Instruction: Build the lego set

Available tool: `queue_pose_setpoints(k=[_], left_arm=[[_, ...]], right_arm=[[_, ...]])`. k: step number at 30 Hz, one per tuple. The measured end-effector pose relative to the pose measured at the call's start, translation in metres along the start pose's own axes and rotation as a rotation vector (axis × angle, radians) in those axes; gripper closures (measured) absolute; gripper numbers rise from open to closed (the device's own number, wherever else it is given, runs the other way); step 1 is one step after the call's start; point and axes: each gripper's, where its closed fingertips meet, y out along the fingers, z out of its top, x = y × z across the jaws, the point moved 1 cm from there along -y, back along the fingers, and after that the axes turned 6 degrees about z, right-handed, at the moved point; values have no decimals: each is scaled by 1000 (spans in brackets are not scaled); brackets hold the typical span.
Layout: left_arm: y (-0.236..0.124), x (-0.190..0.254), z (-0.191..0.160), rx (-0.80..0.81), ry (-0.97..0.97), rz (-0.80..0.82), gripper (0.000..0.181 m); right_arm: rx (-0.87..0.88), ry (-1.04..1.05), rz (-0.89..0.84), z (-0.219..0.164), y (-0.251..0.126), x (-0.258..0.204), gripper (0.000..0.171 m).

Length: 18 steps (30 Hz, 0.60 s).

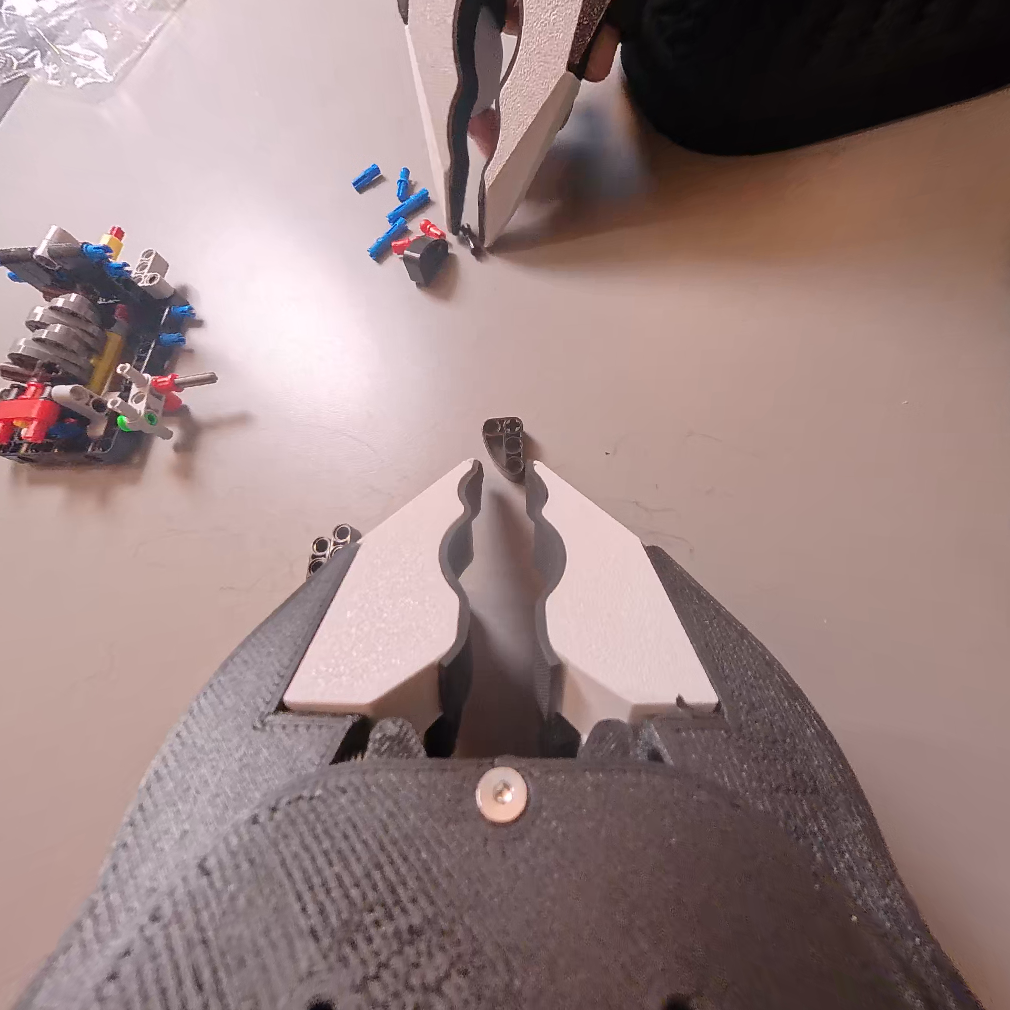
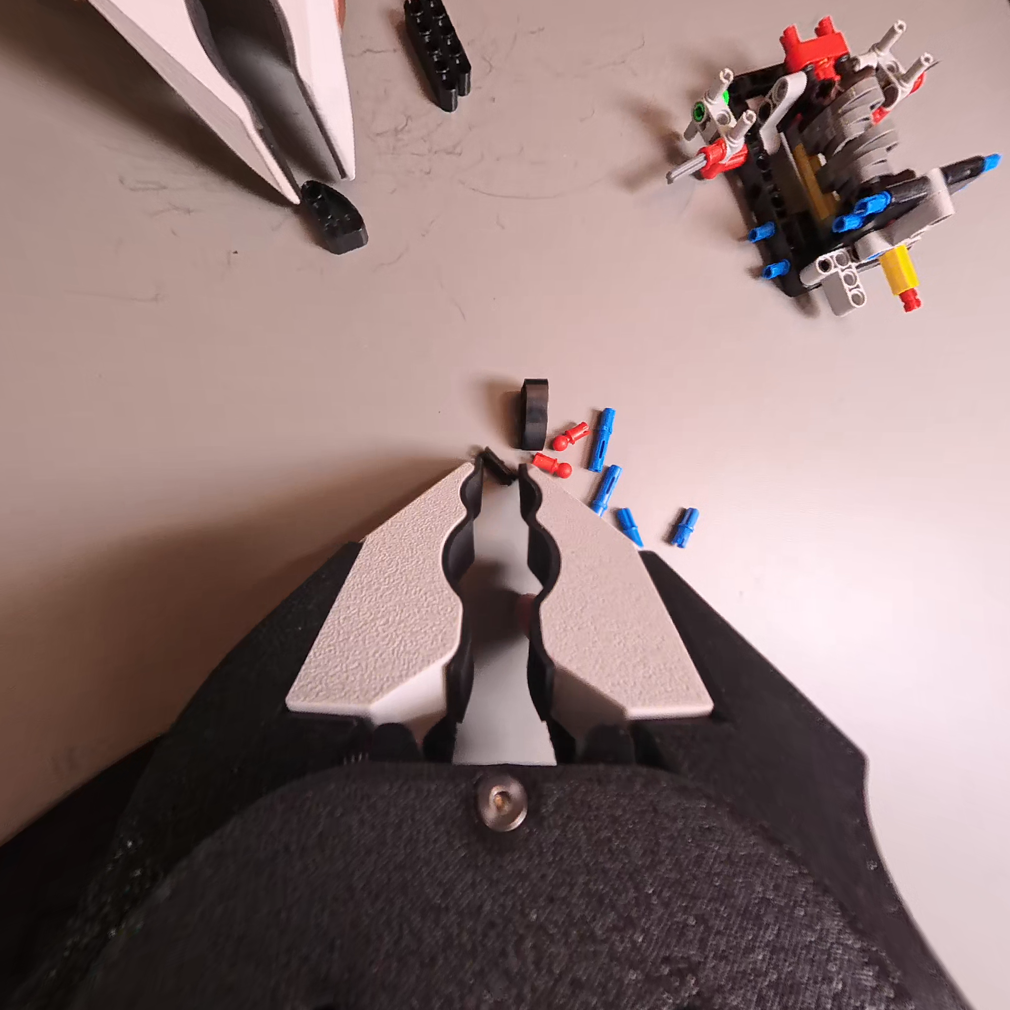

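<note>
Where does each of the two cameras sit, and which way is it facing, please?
Left wrist view: on the left gripper, looking along its fingers down at the table; a black curved piece lies at the tips.
Right wrist view: on the right gripper, facing the table; a small black pin lies between its tips.
Shared: each shows the other gripper, the half-built model, the blue pins and red pins.

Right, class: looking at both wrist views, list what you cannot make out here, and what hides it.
- Small black pin at the right gripper: too small to tell if pinched.
- Black holed piece, left wrist view: mostly behind the left gripper.
- Plastic bag: cut off by the edge, contents unclear.
</note>
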Motion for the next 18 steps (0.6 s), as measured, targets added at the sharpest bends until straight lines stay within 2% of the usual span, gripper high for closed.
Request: queue_pose_setpoints(k=[8,18], left_arm=[[0,0,0,1,2,2,168],[-2,-2,1,15,-7,14,166]], right_arm=[[8,-29,-12,1,0,-4,164],[191,25,-12,18,-21,1,148]])
